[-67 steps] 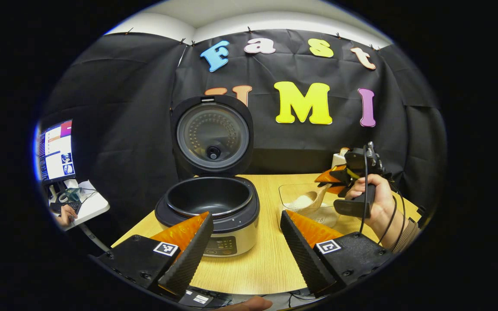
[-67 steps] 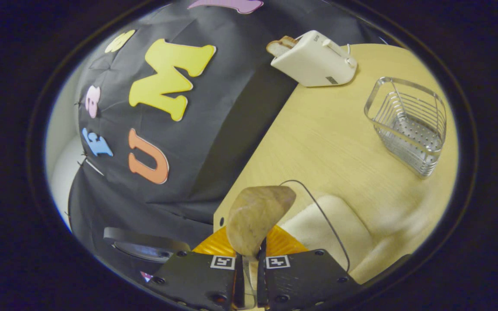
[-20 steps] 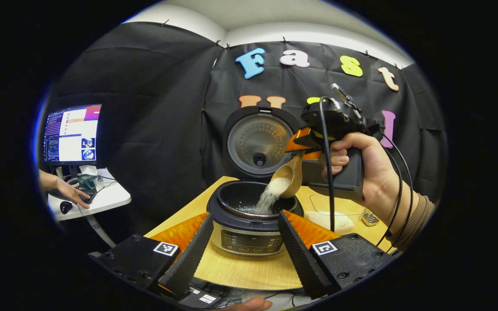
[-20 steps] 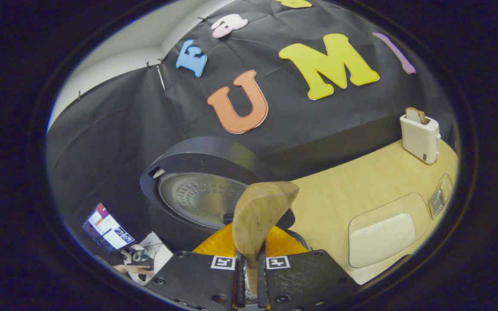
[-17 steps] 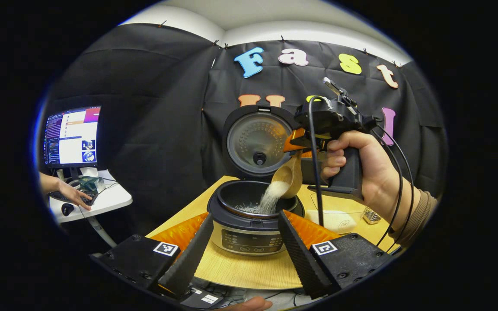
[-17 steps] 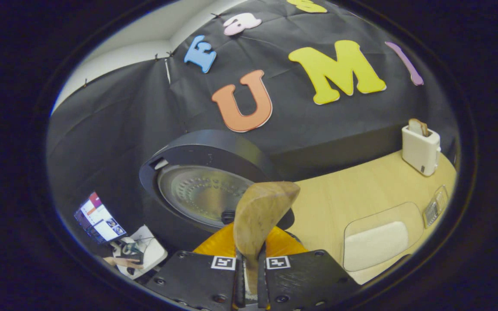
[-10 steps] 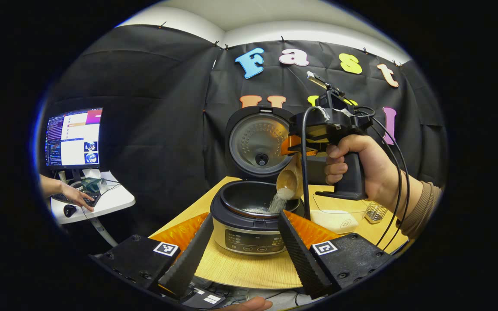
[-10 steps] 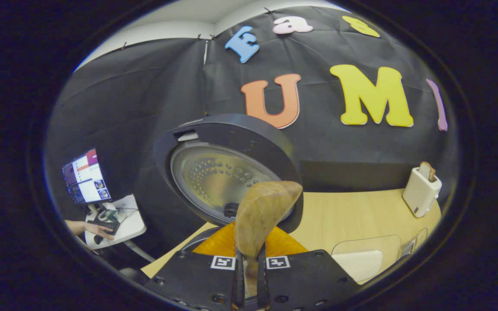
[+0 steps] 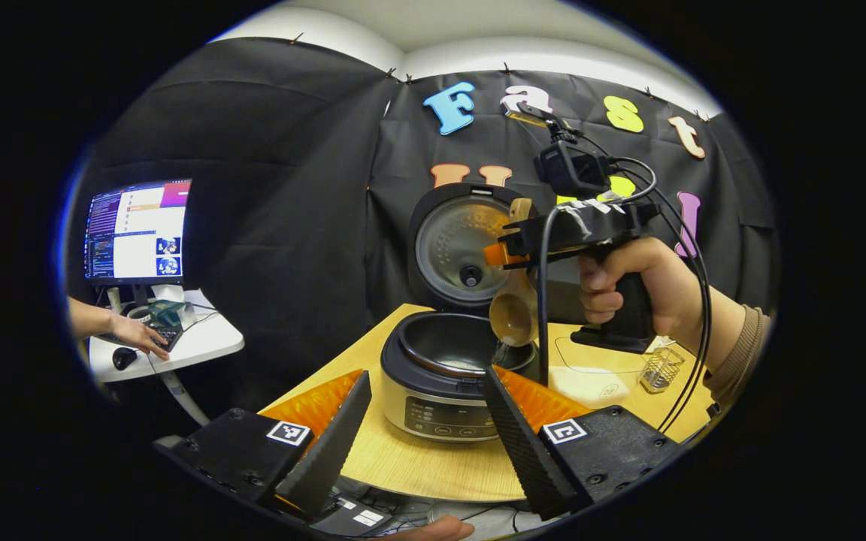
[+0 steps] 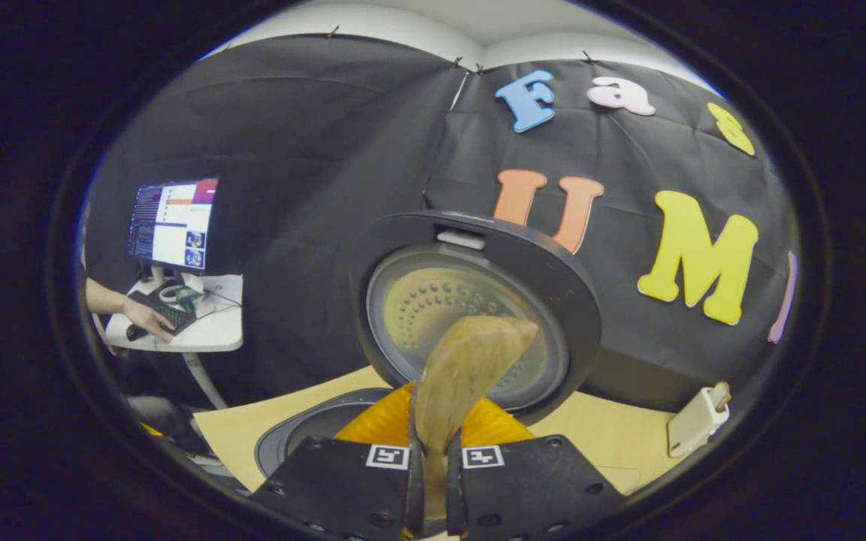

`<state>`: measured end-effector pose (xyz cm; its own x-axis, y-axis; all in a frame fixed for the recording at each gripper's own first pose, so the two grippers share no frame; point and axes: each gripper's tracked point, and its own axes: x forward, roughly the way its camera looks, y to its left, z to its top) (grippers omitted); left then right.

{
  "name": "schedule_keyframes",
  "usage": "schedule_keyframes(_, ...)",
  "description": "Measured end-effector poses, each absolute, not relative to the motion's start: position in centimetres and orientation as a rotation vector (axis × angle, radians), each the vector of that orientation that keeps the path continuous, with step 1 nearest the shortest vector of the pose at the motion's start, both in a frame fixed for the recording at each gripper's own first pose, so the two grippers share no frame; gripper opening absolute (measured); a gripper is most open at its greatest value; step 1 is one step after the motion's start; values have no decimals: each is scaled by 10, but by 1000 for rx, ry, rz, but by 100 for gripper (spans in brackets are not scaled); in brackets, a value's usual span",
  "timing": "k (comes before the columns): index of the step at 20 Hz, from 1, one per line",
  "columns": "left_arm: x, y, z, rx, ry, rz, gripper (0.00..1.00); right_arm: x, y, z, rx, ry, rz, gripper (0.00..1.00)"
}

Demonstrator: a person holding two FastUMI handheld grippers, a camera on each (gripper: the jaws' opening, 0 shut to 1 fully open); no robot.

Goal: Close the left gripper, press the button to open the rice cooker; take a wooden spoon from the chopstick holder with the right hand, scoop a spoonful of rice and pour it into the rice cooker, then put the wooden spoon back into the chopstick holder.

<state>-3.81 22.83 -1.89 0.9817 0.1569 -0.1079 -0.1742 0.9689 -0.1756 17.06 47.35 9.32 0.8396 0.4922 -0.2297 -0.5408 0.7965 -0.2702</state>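
Right gripper (image 9: pixel 512 252) jaws clamped on the wooden spoon (image 9: pixel 514 315) handle, spoon tipped bowl-down over the rice cooker (image 9: pixel 448 372) so rice drops straight into the inner pot; a last trickle shows just under the bowl, so the pour looks nearly done. In the right gripper view the spoon (image 10: pixel 463 376) sticks up between the jaws with the lid (image 10: pixel 470 315) behind it. Lid stands upright, out of the pour path. Left gripper (image 9: pixel 422 443) jaws apart, holding nothing, held low in front of the cooker, likely parked clear of the right hand (image 9: pixel 651 289). Cooker sits on the desk (image 9: pixel 418 466); the clear rice container (image 9: pixel 591 368) and the wire chopstick holder (image 9: pixel 658 370) are beyond it to the right, where the spoon goes next.
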Motion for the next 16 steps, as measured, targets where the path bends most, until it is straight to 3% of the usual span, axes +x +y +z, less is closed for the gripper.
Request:
schedule_keyframes(9, -38, 214, -7, -177, 71, 166, 96, 162, 450, 106, -339, 108, 538, 11)
schedule_keyframes(16, -31, 191, 4, -176, 46, 141, 96, 175, 355, 130, -215, 102, 456, 12)
